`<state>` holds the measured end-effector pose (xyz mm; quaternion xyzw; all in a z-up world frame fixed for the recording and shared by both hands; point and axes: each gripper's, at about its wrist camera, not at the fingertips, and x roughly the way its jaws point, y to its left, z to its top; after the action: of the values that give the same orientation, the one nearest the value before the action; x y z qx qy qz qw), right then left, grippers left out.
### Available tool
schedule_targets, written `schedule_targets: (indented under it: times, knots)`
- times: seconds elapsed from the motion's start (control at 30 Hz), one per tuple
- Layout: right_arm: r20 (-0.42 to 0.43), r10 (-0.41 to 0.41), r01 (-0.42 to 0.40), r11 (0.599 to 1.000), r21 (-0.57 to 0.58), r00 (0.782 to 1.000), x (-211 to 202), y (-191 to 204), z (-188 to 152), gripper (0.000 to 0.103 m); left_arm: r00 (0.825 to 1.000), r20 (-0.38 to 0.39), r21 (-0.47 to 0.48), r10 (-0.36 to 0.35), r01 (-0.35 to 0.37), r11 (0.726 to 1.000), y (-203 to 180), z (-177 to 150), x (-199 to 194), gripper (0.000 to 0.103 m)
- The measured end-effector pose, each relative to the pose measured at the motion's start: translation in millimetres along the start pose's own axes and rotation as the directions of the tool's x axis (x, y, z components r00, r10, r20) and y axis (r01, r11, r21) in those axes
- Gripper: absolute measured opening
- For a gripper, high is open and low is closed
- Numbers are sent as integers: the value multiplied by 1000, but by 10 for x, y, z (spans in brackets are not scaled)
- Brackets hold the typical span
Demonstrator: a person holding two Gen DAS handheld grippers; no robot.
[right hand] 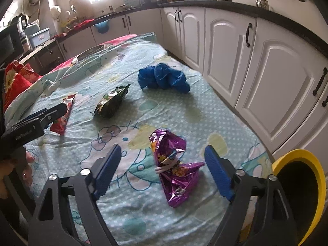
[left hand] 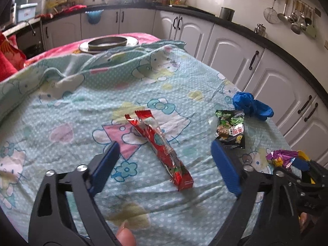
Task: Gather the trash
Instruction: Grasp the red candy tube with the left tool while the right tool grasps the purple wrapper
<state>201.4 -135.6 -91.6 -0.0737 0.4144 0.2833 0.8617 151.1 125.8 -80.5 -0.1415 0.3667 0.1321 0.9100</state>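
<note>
Long red foil snack wrapper (left hand: 162,151) lies flat on the pale-blue cartoon-print cloth (left hand: 61,112), right betw. my left gripper (left hand: 164,160) fingers, jaws apart w/ nothing pinched. Crumpled purple foil wrapper (right hand: 174,168) sits betw. my right gripper (right hand: 162,164) fingers, also apart, no grip. Farther out: dark green snack packet (right hand: 111,102), then a wadded blue plastic bag (right hand: 162,79); yellow-rimmed bin (right hand: 303,184) off the table edge by my right.

The green and black snack packet (left hand: 230,130) is showing printed characters on a red patch, too blurred to read. The side of the left gripper (right hand: 22,136) is bearing small embossed lettering, likewise illegible.
</note>
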Motion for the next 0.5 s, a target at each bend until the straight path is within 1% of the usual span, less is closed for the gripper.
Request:
schedule_targets:
  times: [0.03, 0.07, 0.1, 0.13, 0.17, 0.2, 0.23, 0.3, 0.37, 0.5]
  knots:
    - [-5, 0, 0, 1000, -3, 1000, 16, 4, -7, 72, 1000, -11, -2, -5, 5, 1000, 7, -6, 18, 66]
    - [-13, 1, -1, 1000, -4, 1000, 40, 8, -19, 63, 1000, -25, -5, -11, 11, 1000, 13, -16, 42, 60]
    - [-19, 7, -7, 1000, -1, 1000, 61, 11, -37, 55, 999, -35, -7, -15, 15, 1000, 17, -23, 60, 50]
    - [-21, 14, -14, 1000, 2, 1000, 68, 22, -55, 53, 999, -46, -7, -20, 19, 1000, 18, -32, 78, 37]
    - [-16, 15, -15, 1000, -1, 1000, 60, 35, -77, 51, 998, -54, -7, -21, 20, 1000, 14, -40, 86, 31]
    - [-9, 13, -13, 1000, -13, 1000, 46, 57, -100, 47, 998, -58, -7, -23, 23, 1000, 10, -44, 93, 21]
    - [-6, 11, -11, 1000, -23, 1000, 35, 73, -114, 45, 997, -64, -4, -35, 35, 999, 6, -50, 95, 13]
    - [5, 25, -25, 999, -31, 1000, -10, 103, -155, 35, 996, -71, 5, -48, 49, 999, -12, -64, 87, 9]
    - [10, 36, -36, 999, -25, 999, -48, 115, -172, 30, 995, -80, 11, -67, 68, 998, -39, -76, 77, 8]
    - [11, 68, -68, 998, -5, 998, -129, 115, -231, 28, 994, -66, 35, -89, 91, 995, -130, -106, -9, 7]
